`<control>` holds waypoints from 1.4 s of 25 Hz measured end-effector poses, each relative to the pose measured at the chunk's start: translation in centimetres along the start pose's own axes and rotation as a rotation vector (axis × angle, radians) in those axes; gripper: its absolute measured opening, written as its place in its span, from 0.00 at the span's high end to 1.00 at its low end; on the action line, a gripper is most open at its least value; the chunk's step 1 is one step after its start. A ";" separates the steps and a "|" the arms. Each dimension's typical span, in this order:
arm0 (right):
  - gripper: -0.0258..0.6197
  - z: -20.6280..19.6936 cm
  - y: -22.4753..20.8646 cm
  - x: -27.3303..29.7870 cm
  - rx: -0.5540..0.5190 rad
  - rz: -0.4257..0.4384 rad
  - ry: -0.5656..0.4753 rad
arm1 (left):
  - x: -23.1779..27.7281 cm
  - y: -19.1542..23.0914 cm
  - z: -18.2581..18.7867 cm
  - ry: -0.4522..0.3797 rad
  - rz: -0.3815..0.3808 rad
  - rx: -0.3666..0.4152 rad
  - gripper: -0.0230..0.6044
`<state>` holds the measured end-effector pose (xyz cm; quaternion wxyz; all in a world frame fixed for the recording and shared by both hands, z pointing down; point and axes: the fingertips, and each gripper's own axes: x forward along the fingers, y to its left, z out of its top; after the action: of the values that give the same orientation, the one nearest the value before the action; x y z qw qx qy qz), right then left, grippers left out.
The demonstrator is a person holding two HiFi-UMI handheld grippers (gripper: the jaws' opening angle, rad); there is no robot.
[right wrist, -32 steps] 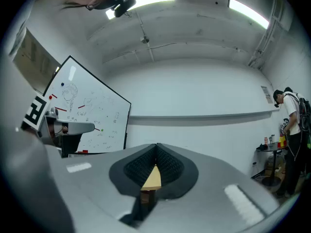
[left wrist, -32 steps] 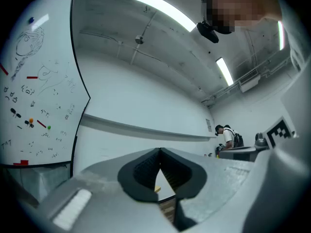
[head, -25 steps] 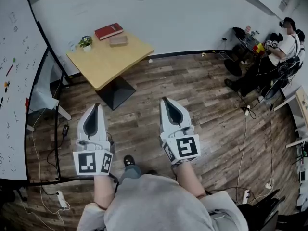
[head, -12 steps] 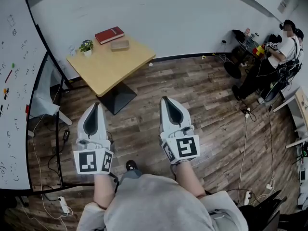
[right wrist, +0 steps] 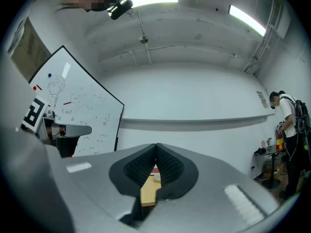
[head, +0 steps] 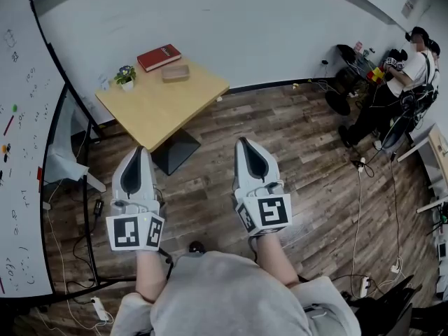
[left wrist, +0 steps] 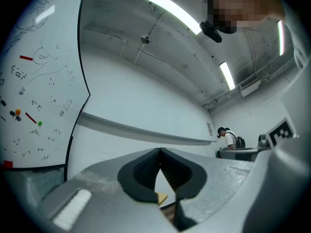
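Both left tongs [head: 137, 152] and right tongs [head: 243, 144] closed, wooden table [head: 150, 103] ahead, apart.

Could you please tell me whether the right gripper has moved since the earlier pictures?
Yes. The right gripper has moved forward: in its own view the whiteboard has slid left and the wooden table shows nearer.

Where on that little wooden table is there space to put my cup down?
The table is bare across its near half, everywhere this side of the brown box. The far edge by the wall is crowded: a red book, a small potted plant and that box sit close together.
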<state>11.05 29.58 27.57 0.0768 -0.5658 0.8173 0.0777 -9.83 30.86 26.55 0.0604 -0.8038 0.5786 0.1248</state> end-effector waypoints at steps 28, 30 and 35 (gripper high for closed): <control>0.96 -3.3 0.6 9.4 0.005 -0.032 0.018 | 7.0 7.1 -3.0 0.027 -0.033 -0.012 0.96; 0.96 -3.4 0.1 11.0 0.004 -0.028 0.012 | 8.4 7.7 -3.1 0.022 -0.028 -0.011 0.96; 0.96 -3.4 -1.3 14.8 0.009 -0.017 -0.004 | 11.9 8.9 -3.4 0.011 -0.017 -0.006 0.96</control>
<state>7.01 14.92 27.70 0.0817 -0.5724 0.8125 0.0748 -14.26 16.26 27.01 0.0558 -0.8094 0.5718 0.1219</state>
